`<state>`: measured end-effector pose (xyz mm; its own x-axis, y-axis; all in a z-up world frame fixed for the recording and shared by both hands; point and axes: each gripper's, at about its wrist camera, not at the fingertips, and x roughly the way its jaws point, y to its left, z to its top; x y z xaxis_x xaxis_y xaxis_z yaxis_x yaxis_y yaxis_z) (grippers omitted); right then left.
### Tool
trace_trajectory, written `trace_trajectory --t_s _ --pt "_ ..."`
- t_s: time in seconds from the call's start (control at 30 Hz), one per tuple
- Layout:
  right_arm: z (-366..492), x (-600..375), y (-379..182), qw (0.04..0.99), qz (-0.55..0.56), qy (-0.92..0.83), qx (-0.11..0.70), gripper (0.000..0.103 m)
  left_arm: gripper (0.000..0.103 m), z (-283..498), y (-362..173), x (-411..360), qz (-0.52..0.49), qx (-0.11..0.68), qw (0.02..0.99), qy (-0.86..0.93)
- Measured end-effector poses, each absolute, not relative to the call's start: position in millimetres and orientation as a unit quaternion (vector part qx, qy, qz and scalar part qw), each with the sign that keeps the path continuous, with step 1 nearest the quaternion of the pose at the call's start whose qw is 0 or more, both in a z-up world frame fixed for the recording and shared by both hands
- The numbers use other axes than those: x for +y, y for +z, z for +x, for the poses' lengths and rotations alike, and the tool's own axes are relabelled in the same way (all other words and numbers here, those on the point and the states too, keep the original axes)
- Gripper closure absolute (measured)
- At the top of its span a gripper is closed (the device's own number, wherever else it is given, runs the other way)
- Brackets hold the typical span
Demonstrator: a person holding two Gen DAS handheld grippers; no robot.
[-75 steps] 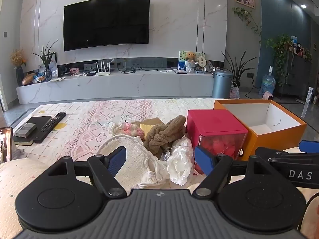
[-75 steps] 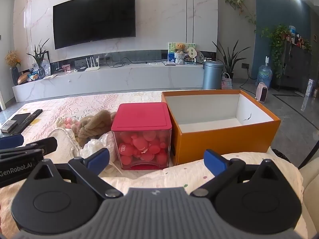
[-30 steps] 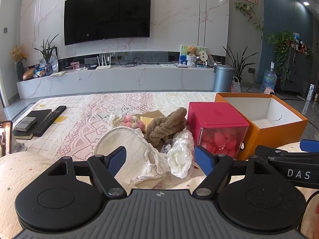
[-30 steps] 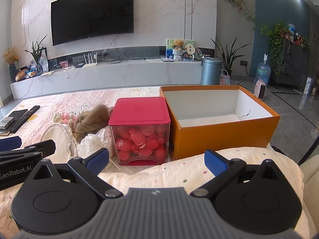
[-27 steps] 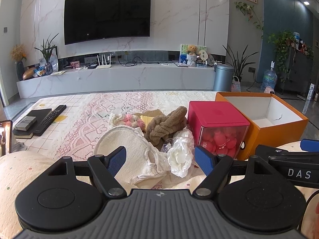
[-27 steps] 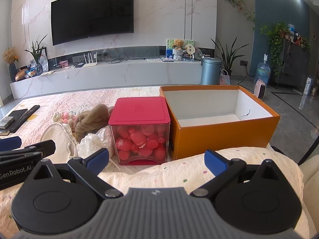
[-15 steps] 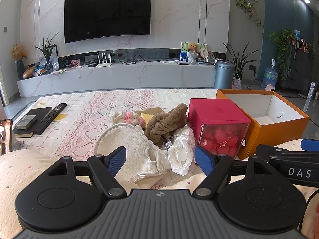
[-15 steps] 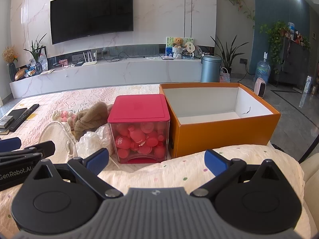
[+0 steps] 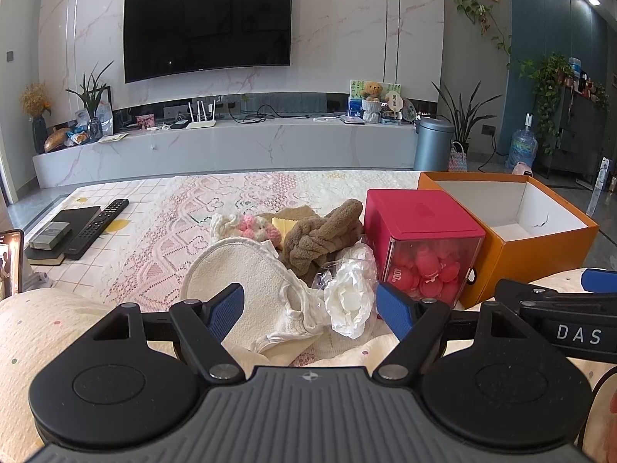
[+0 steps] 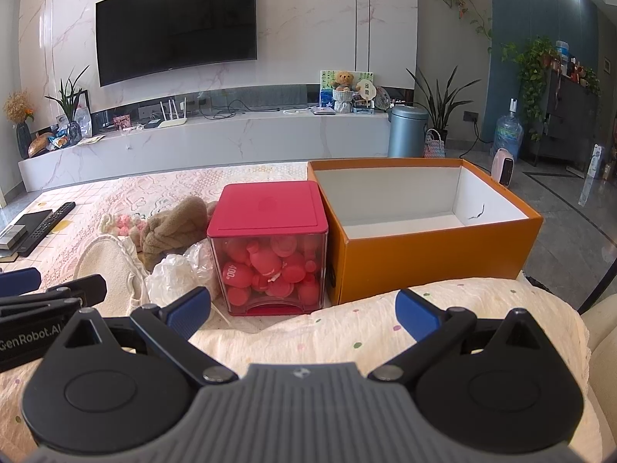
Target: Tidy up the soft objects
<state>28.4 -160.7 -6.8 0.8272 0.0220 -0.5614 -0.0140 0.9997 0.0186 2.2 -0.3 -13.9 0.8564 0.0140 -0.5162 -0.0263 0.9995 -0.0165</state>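
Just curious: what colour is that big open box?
Orange outside, white inside; the right wrist view shows it best.

Soft pile (image 9: 308, 254) left of lidded container (image 9: 420, 247); open box (image 9: 540, 247) right.

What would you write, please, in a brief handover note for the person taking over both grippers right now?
Left gripper: jaws open, empty, held back from the pile of soft things.
Right gripper: jaws open, empty, facing the boxes.
Soft things, all loose on the lace cloth left of the red-lidded box: cream fabric piece, brown knotted plush, white crumpled piece, pink and white knit.
The orange box stands open to the right of the red-lidded one and shows nothing inside.
Done: nothing sorted yet.
Left: probably move each soft thing into the orange box, nearest first.
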Motion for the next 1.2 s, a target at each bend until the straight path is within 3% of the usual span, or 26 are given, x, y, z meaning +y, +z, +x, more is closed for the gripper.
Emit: trace_trajectory --t_s 1.03,1.2 --pt "33.9 -152.1 -11.4 0.952 -0.010 0.015 0.307 0.003 0.012 3.1 -22.6 0.4 -0.012 0.281 0.959 0.011" --pt "39.8 -149.7 -9.4 0.954 0.008 0.042 0.297 0.003 0.016 5.0 -19.2 7.9 -0.010 0.291 0.957 0.010"
